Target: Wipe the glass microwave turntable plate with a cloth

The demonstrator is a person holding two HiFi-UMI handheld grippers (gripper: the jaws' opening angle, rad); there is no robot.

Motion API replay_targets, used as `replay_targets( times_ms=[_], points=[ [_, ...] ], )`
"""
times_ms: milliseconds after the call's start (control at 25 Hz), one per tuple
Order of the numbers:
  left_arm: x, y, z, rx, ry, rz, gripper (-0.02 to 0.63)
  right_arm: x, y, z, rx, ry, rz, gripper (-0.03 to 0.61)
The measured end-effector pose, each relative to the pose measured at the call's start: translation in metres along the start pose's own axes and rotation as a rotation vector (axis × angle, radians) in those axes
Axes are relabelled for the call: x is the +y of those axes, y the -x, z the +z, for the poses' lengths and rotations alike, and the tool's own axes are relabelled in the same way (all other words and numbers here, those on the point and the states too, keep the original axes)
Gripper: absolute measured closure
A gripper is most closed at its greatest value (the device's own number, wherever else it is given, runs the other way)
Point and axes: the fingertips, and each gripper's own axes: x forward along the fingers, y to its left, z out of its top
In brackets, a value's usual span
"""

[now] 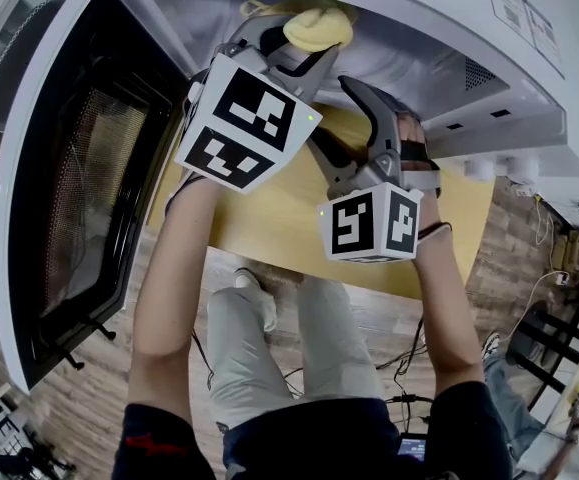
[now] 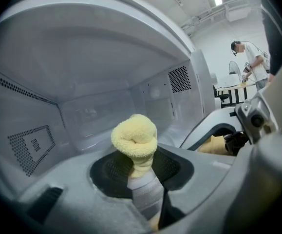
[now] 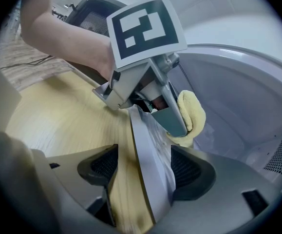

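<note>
My left gripper (image 1: 301, 53) is shut on a bunched yellow cloth (image 1: 317, 28) at the mouth of the open microwave (image 1: 439, 28). In the left gripper view the cloth (image 2: 135, 138) stands up between the jaws, with the microwave's white inside behind it. The glass turntable plate (image 3: 148, 145) is out of the oven and held on edge. My right gripper (image 3: 143, 167) is shut on its near rim. The cloth (image 3: 192, 113) lies against the plate's far part, where the left gripper's fingers (image 3: 172, 116) straddle it. The plate's edge (image 2: 145, 194) also shows below the cloth.
The microwave door (image 1: 79, 188) hangs wide open at the left. Under the grippers is a yellow wooden tabletop (image 1: 269, 218). Cables (image 1: 409, 363) lie on the wooden floor by my legs. A person (image 2: 253, 57) stands at a far table.
</note>
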Motion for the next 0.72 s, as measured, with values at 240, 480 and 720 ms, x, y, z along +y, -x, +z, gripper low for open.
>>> replay_targets(
  times_ms=[240,480,720],
  points=[
    [0.014,0.001,-0.008,0.035,0.017,0.062,0.497,0.000,0.000,0.000,0.004,0.000,-0.005,0.282],
    [0.028,0.005,-0.015,0.064,0.053,0.113,0.497,0.001,0.001,0.000,0.002,0.002,-0.003,0.281],
    [0.040,0.009,-0.020,0.079,0.107,0.181,0.495,0.001,0.001,0.000,-0.002,0.005,0.000,0.282]
  ],
)
